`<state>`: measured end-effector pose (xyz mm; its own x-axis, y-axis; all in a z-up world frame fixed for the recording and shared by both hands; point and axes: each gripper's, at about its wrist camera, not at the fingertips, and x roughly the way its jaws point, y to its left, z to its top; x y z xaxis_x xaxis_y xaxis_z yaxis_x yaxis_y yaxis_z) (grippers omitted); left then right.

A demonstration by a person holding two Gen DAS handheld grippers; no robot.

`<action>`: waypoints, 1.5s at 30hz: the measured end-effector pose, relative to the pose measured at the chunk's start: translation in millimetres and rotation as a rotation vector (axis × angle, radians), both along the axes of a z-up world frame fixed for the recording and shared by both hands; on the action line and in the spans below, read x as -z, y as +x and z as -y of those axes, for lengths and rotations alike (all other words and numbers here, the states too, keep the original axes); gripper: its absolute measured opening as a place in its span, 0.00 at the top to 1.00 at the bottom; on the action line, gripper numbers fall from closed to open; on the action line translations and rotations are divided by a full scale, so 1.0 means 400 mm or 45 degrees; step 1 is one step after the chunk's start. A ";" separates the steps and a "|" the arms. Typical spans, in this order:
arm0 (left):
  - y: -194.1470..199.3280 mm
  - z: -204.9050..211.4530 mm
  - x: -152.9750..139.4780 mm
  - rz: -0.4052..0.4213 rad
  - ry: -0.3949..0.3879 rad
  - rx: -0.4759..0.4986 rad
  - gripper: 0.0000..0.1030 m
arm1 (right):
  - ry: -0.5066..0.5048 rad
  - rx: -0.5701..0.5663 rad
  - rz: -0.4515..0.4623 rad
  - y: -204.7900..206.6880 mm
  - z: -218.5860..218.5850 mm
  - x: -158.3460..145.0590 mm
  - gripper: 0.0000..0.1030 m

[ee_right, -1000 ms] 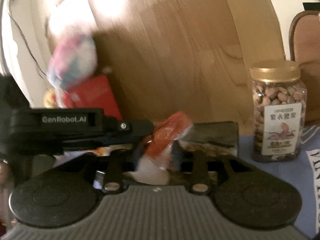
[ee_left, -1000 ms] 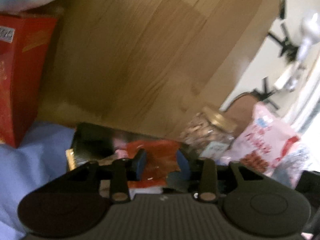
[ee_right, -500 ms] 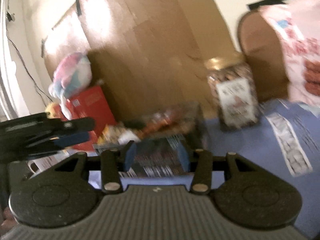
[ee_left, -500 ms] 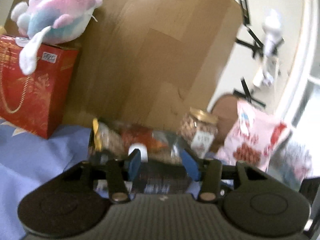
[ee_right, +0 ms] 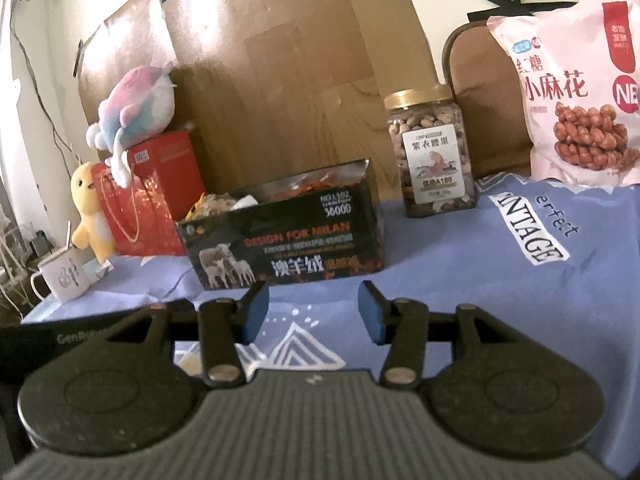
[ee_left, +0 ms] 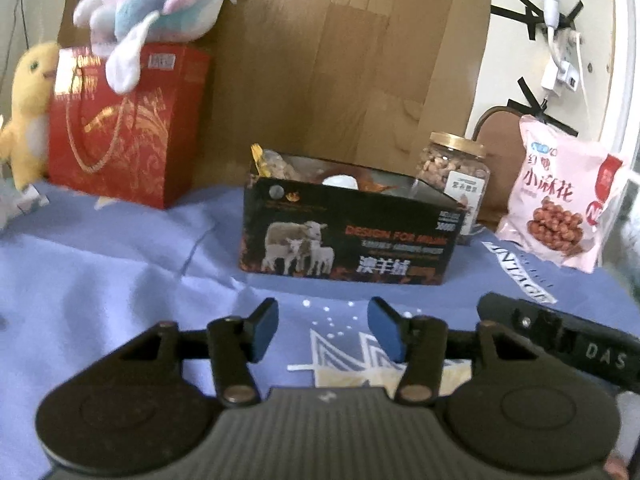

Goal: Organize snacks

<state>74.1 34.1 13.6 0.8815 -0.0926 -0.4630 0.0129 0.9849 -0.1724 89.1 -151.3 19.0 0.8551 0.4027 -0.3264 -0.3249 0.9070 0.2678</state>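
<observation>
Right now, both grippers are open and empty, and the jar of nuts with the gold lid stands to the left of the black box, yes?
Not quite: the jar of nuts stands to the right of the black box, as the right wrist view shows. The left gripper and right gripper are indeed open and empty.

From my feed: black box (ee_right: 280, 236) with white sheep and orange-red lettering, periwinkle-blue cloth (ee_right: 460, 264) with white triangle prints, pink snack bag (ee_right: 576, 92) with red accents, gold lid (ee_right: 416, 98) on the nut jar, red gift bag (ee_left: 124, 128) with gold swirls, yellow chick plush (ee_left: 28, 108), pink-blue-white plush (ee_left: 160, 4).
</observation>
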 end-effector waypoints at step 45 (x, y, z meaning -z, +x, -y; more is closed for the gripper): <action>-0.016 0.027 -0.005 0.092 0.128 -0.051 0.00 | 0.109 0.023 -0.072 0.008 0.022 0.016 0.32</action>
